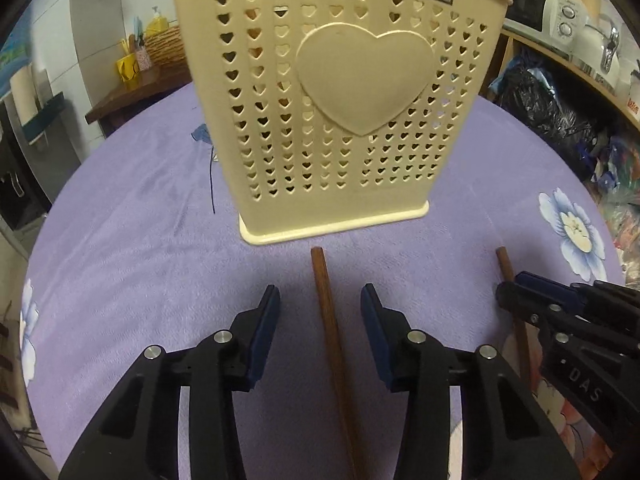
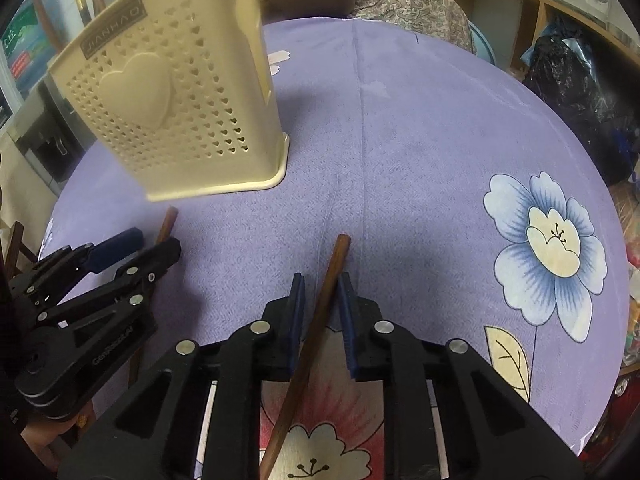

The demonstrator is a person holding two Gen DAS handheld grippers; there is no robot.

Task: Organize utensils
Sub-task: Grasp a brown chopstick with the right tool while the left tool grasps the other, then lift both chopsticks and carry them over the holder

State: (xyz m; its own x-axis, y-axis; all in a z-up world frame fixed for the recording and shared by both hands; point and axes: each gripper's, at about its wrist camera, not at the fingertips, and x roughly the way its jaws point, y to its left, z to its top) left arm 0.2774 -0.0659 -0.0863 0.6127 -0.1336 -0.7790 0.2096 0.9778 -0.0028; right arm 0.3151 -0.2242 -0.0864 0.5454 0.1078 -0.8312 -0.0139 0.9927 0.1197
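A round worktop [image 2: 420,128] wears a soft purple cloth with big printed flowers, and kitchen shelves crowd the room behind it. Just ahead of the left tool [image 1: 320,316] stands a cream plastic holder [image 1: 340,120]. It is tall and stiff, with rows of little heart holes and one big raised heart on its front. It stands upright, likely so long sticks can drop in from the top.

Two thin brown wooden sticks lie flat on the cloth. One stick [image 1: 332,340] lies between the left tool's blue pads, which sit apart and do not touch it, so this tool is released. The other stick [image 2: 320,312] runs between the right tool [image 2: 322,300], whose pads sit very close beside it. They seem to be pinching it, though a thin gap shows on one side. The sticks look smooth, round and hard, so they may roll.
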